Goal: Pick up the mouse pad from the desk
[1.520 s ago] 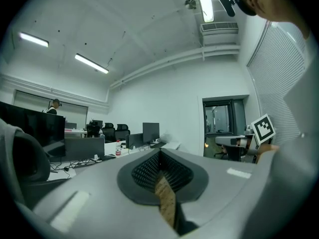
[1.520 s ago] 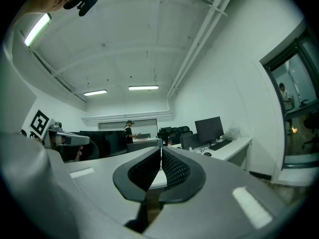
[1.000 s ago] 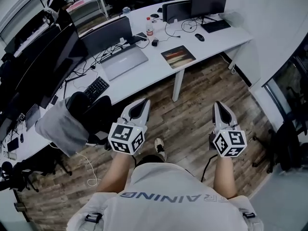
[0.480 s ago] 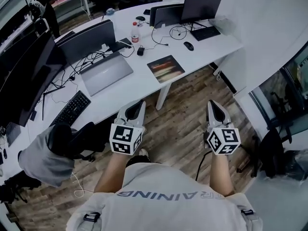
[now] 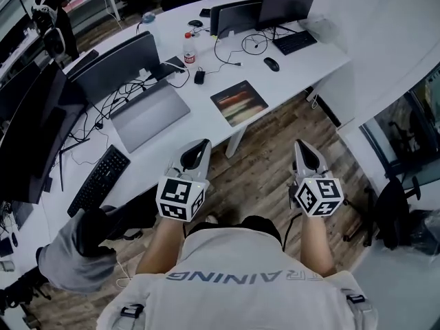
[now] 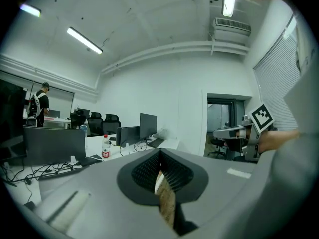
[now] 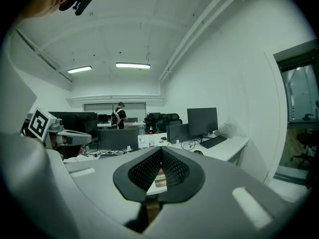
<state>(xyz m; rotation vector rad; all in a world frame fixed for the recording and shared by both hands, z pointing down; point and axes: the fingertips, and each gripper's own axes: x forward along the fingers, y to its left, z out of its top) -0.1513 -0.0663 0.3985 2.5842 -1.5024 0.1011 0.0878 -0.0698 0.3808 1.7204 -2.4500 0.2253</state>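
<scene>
The mouse pad (image 5: 238, 102), a dark rectangle with a reddish streaked print, lies flat on the white desk (image 5: 302, 74) near its front edge. Both grippers are held out over the wood floor, short of the desk and apart from the pad. My left gripper (image 5: 203, 144) points at the desk edge below and left of the pad, jaws shut and empty. My right gripper (image 5: 301, 145) is to the pad's lower right, also shut with nothing held. In the right gripper view a sliver of the pad (image 7: 160, 179) shows under the closed jaws (image 7: 160, 152); the left gripper's jaws (image 6: 159, 156) are closed too.
On the desk are a closed laptop (image 5: 150, 113), a black keyboard (image 5: 98, 179), monitors (image 5: 117, 64), a water bottle (image 5: 188, 48), a black mouse (image 5: 272, 63) and cables. A white desk leg (image 5: 235, 143) stands ahead. A chair with a grey garment (image 5: 72, 256) sits left; a person (image 5: 51, 12) stands far back.
The person has walked toward the desk, carrying both shut grippers forward; the desk and pad are nearer. The chair with the grey garment has slid down and left in the view.
</scene>
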